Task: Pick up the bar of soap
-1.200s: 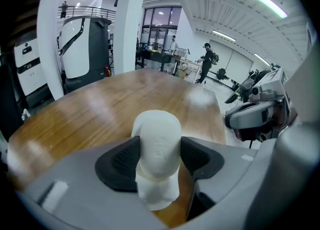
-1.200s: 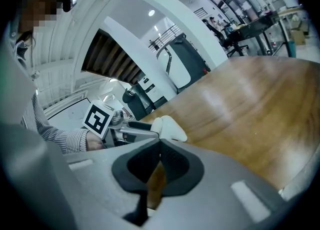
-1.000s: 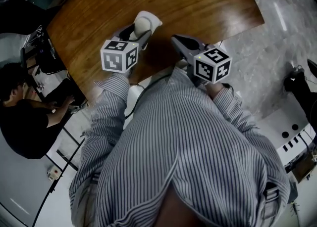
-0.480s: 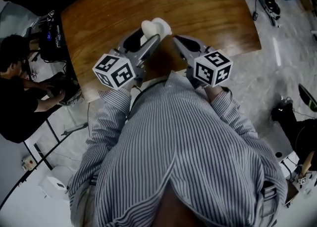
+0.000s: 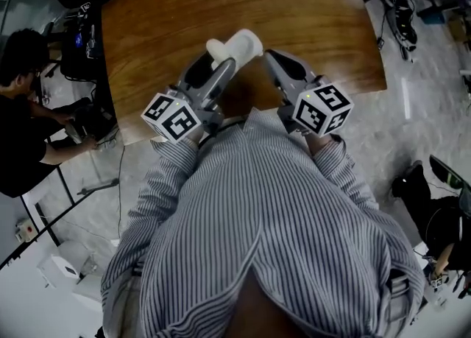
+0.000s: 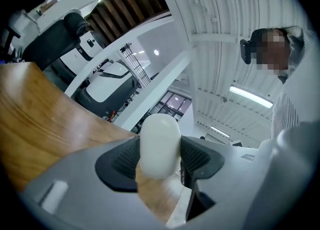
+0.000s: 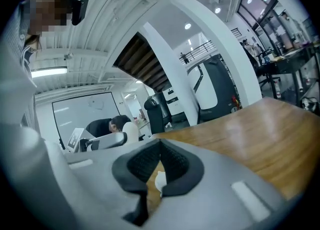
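Wooden worktop [image 5: 309, 5] taken as the reference throughout. The bar of soap [image 5: 234, 46], white with rounded ends, is off the worktop's surface and held over its near half, about midway along its width. The left gripper [image 5: 215, 64] reaches in from the worktop's near edge and has the soap at its tips. In the left gripper view the soap [image 6: 160, 144] stands on end between the dark ribbed fingers [image 6: 122, 159], both pads pressing on its sides, and bare wood [image 6: 45, 124] shows below and behind it with no contact between soap and worktop. The right gripper [image 5: 278, 64] also extends over the worktop's near edge, toward its right-hand half. In the right gripper view its fingers [image 7: 177, 166] are closed, with their tips meeting and nothing gripped between them. A small pale patch shows through the slit below the tips, and what it is cannot be told. Each gripper carries its marker cube [image 5: 171, 115] just off the worktop's near edge. A second person in dark clothing [image 5: 22, 123] sits on the floor side beyond the worktop's left end, well apart from the soap.
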Demonstrator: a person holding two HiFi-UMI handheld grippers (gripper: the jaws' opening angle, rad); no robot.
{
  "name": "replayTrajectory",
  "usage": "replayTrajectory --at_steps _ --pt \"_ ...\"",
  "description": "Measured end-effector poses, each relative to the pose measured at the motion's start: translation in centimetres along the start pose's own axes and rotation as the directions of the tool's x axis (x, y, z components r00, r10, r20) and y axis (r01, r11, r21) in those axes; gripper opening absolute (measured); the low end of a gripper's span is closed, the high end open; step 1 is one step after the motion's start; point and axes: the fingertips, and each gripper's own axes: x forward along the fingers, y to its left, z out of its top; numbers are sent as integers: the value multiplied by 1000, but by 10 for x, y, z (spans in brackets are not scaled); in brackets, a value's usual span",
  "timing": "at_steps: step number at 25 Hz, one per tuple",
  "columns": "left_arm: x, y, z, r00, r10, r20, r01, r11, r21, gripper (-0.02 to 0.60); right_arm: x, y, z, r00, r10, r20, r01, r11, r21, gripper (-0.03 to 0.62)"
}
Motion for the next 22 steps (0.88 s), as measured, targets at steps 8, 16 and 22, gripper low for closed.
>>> replayTrajectory --at_steps 8,16,22 --pt "1 -1 -4 1000 -9 -3 9 1000 5 264 2 14 -3 999 38 -11 -39 998 -42 2" --pt "8 -5 -6 1000 -21 -17 21 1000 15 264 1 12 -1 999 36 -21 -37 999 -38 2" --pt "12 -5 -10 999 -17 -37 18 1000 13 262 1 10 -2 999 40 -18 -40 999 -17 2"
